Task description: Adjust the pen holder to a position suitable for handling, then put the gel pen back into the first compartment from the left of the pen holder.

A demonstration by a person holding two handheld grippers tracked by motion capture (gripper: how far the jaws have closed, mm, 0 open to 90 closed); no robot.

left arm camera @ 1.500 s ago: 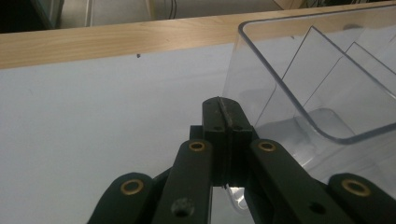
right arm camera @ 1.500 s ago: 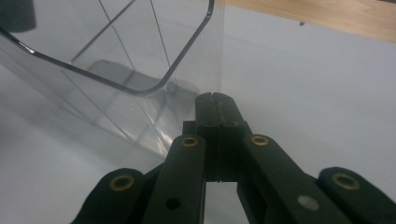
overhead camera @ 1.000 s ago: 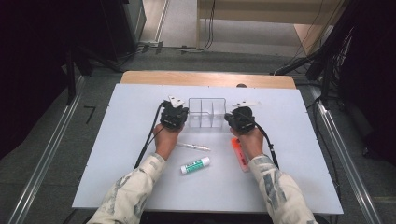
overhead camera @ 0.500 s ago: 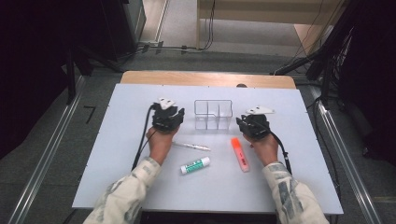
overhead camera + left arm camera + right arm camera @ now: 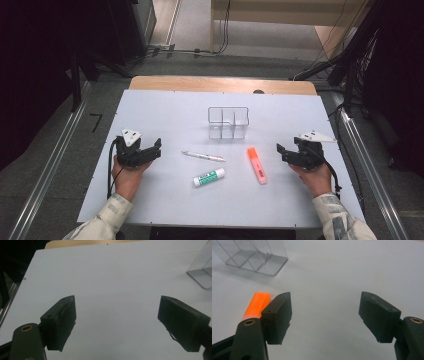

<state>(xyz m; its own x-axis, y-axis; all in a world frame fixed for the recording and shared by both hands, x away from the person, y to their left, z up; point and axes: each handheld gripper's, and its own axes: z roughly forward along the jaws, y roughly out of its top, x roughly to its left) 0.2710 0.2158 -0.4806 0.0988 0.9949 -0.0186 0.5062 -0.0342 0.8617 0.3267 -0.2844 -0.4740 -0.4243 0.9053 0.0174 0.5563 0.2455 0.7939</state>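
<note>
A clear plastic organizer (image 5: 228, 121) with compartments stands at the middle back of the white table (image 5: 165, 110). In front of it lie a white pen (image 5: 203, 156), a glue stick (image 5: 209, 177) with a green label, and an orange highlighter (image 5: 256, 164). My left gripper (image 5: 155, 147) rests at the table's left, its jaws just opened wide with nothing between them (image 5: 117, 325). My right gripper (image 5: 281, 151) sits at the right, jaws likewise just opened and empty (image 5: 325, 317). The orange highlighter (image 5: 258, 304) shows behind its left jaw, and the organizer (image 5: 255, 256) farther off.
A corner of the organizer (image 5: 203, 270) shows at the right edge of the left gripper view. A wooden strip (image 5: 222, 84) borders the table's far edge. Metal rails (image 5: 367, 165) run along both sides, with cables on the floor beyond.
Both hands have swung apart from beside the organizer, the left to the left side and the right to the right side, both nearer to the front. Both pairs of jaws opened.
</note>
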